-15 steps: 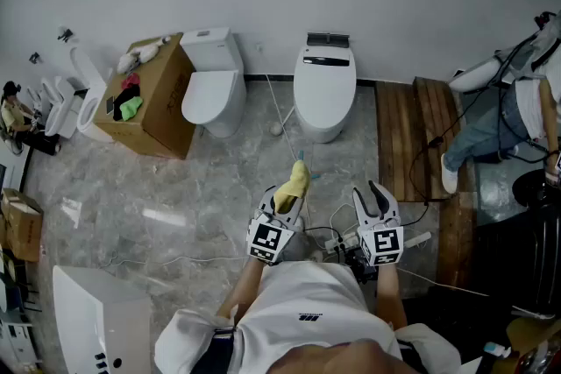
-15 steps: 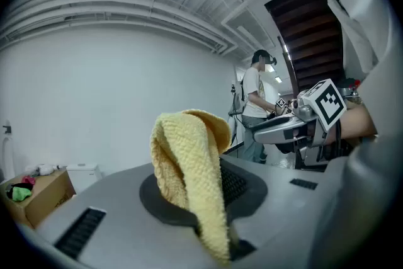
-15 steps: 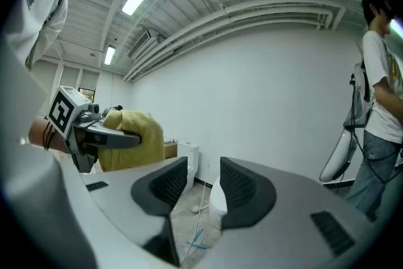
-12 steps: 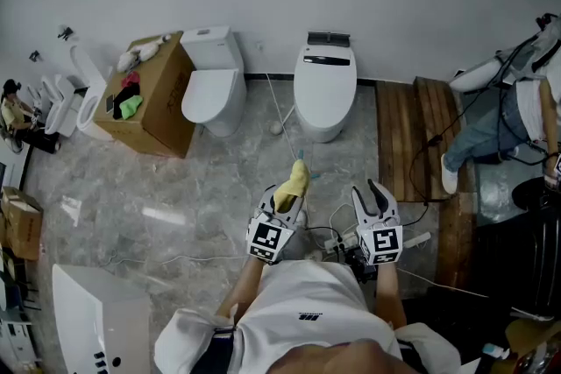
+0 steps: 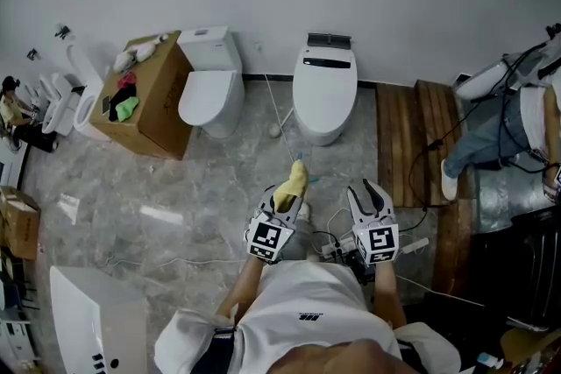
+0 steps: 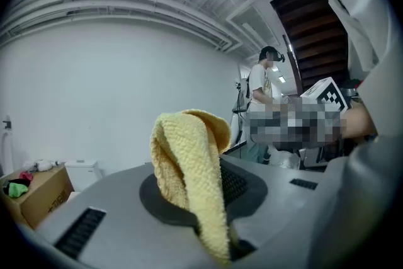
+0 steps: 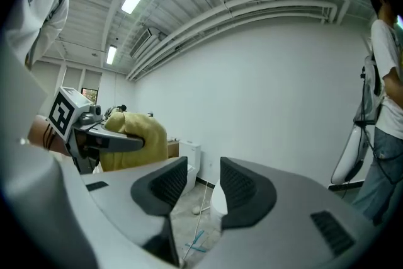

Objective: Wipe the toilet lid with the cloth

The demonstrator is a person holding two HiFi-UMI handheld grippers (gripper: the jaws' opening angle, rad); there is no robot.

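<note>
A white toilet (image 5: 325,88) with its lid down stands against the far wall, a good step ahead of me. My left gripper (image 5: 287,195) is held over the floor in front of it, shut on a yellow cloth (image 5: 294,183) that sticks up between the jaws. In the left gripper view the cloth (image 6: 189,173) fills the middle. My right gripper (image 5: 369,192) is beside it to the right, open and holding nothing. The right gripper view looks between its jaws (image 7: 203,183) at the toilet (image 7: 218,198), with the cloth (image 7: 135,142) at the left.
A second white toilet (image 5: 209,92) and an open cardboard box (image 5: 145,96) stand to the left. A wooden platform (image 5: 421,136) and a person (image 5: 500,127) are at the right. Cables (image 5: 279,114) run over the marble floor. A white fixture (image 5: 92,320) lies at the near left.
My right gripper has shifted slightly left. The left gripper and cloth have hardly moved.
</note>
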